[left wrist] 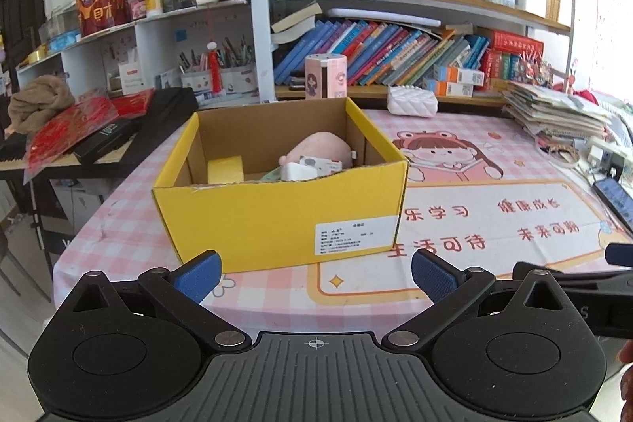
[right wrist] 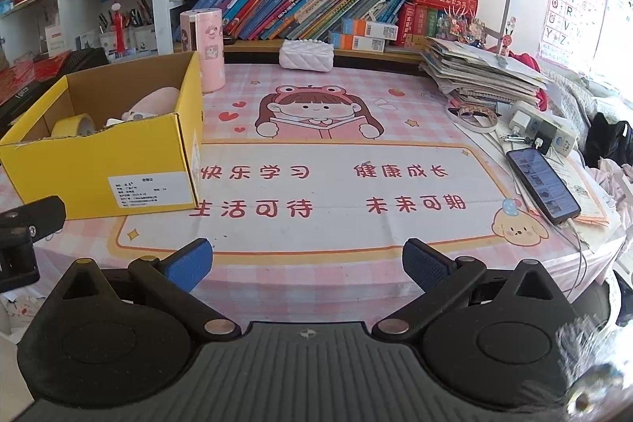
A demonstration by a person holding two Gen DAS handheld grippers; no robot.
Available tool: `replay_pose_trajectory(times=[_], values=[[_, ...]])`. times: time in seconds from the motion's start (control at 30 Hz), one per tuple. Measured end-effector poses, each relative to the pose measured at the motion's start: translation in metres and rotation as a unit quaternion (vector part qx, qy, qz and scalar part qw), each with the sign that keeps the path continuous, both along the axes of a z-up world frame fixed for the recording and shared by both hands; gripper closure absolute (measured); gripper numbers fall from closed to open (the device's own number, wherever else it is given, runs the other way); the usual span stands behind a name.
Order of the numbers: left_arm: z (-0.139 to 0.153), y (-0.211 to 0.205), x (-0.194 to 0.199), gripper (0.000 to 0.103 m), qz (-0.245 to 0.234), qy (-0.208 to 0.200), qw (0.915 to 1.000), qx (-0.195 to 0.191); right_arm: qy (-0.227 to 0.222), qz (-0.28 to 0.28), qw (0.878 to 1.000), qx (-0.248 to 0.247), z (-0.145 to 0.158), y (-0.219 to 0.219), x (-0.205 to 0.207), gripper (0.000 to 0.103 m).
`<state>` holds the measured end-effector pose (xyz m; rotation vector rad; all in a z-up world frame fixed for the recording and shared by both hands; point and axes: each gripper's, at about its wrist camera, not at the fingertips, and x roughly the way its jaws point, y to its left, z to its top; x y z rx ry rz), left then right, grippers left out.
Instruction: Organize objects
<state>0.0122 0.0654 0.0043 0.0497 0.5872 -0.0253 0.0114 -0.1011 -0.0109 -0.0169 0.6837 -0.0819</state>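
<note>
A yellow cardboard box (left wrist: 277,216) stands open on the pink checked table mat (left wrist: 474,216). Inside lie a pink plush toy (left wrist: 320,145), a yellow tape roll (left wrist: 225,169) and a small white item (left wrist: 300,171). My left gripper (left wrist: 314,277) hovers just in front of the box, open, with nothing between its blue pads. In the right wrist view the box (right wrist: 103,161) sits at the left, with the tape roll (right wrist: 75,126) and plush (right wrist: 154,101) showing. My right gripper (right wrist: 306,265) is open and empty above the mat (right wrist: 336,184), to the right of the box.
A pink cylinder (right wrist: 203,50) and a white quilted pouch (right wrist: 306,55) stand behind the box. A stack of papers (right wrist: 478,74), a charger block (right wrist: 542,131) and a phone (right wrist: 542,184) crowd the right edge. Bookshelves (right wrist: 316,6) line the back. A keyboard (left wrist: 110,137) lies left.
</note>
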Motion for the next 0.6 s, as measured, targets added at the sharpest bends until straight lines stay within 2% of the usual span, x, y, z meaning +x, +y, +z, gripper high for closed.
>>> replay_pose_trajectory(times=[0.23,0.6], values=[[-0.0031,-0.0031,0.0027,0.000,0.009,0.014,0.9998,0.002,0.002,0.008,1.000,-0.001,-0.0008,-0.0016,0.0022,0.000],[-0.0025,-0.0056,0.0016,0.000,0.010,0.015,0.9998,0.005,0.005,0.008,1.000,0.000,-0.0023,-0.0036,0.0017,0.000]])
